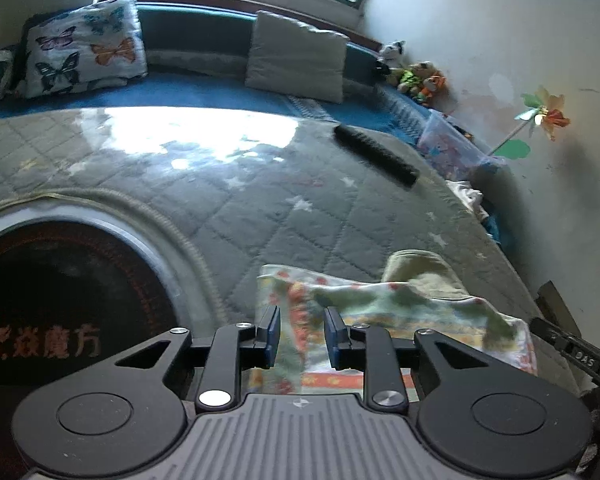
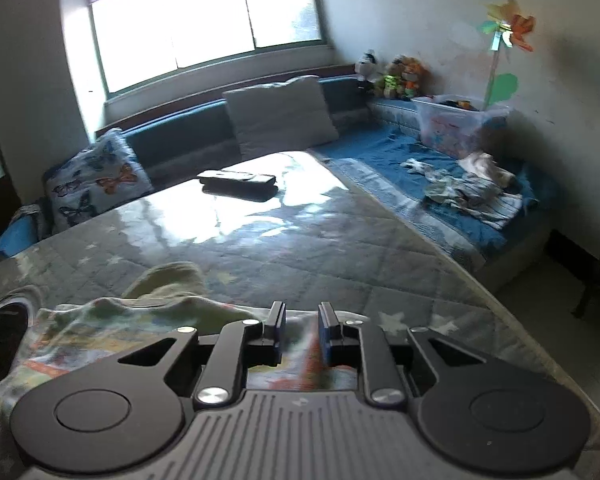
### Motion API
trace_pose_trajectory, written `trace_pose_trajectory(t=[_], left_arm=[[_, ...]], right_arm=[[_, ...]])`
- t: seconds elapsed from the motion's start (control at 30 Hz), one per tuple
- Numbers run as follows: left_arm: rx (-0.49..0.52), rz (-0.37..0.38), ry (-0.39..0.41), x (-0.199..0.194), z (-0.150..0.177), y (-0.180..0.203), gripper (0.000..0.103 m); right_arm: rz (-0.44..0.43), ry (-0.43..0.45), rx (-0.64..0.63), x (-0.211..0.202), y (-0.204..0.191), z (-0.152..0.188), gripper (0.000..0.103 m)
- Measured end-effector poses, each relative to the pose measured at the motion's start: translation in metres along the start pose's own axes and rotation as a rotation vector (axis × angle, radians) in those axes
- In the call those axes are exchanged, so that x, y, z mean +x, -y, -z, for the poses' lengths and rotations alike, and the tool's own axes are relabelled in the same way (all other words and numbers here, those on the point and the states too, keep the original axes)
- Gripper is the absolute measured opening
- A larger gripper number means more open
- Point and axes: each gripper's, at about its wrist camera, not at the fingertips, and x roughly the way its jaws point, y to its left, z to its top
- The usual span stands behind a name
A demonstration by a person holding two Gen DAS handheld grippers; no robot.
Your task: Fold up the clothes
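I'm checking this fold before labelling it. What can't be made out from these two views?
- Near edge of the printed garment: hidden by the gripper bodies in both views.
- Whether the left gripper or the right gripper pinches fabric: the cloth between the fingers is blurred.
- Dark flat object on the quilted cover: washed out by window glare.
- Clothes heap: too small to sort.

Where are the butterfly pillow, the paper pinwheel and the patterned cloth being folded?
butterfly pillow [image 1: 85,46]: left wrist view, middle of its printed face.
paper pinwheel [image 2: 509,26]: right wrist view, the hub of its blades.
patterned cloth [image 1: 380,312]: left wrist view, the flat middle of the fabric.
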Motion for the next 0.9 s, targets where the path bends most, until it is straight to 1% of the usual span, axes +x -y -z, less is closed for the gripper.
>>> trace_pose_trajectory(t=[0.17, 0.3, 0.47, 0.67, 0.8, 0.9], left_arm=[[0.042, 0.055, -0.025, 0.013, -0.005, 0.021, 0.024], [0.068, 0.095, -0.037, 0.029, -0.010, 0.035, 0.023], [0.092, 0.131, -0.068, 0.054, -0.015, 0.049, 0.022], [0.094, 0.125, -0.097, 0.079, -0.014, 0.051, 0.021], [0.081, 0.133, -0.088, 0.077, -0.014, 0.047, 0.021], [0.096, 0.136, -0.082, 0.066, -0.012, 0.047, 0.021]], right_arm=[[-0.099, -0.023, -0.049, 0.013, -0.025, -0.005, 0.017], [-0.140, -0.043, -0.071, 0.032, -0.043, -0.007, 0.017], [-0.140, -0.066, -0.074, 0.053, -0.052, -0.008, 0.017], [-0.137, -0.089, -0.062, 0.065, -0.048, -0.005, 0.017], [-0.139, -0.083, -0.072, 0.060, -0.049, -0.006, 0.018], [-0.150, -0.059, -0.094, 0.046, -0.052, -0.007, 0.022]])
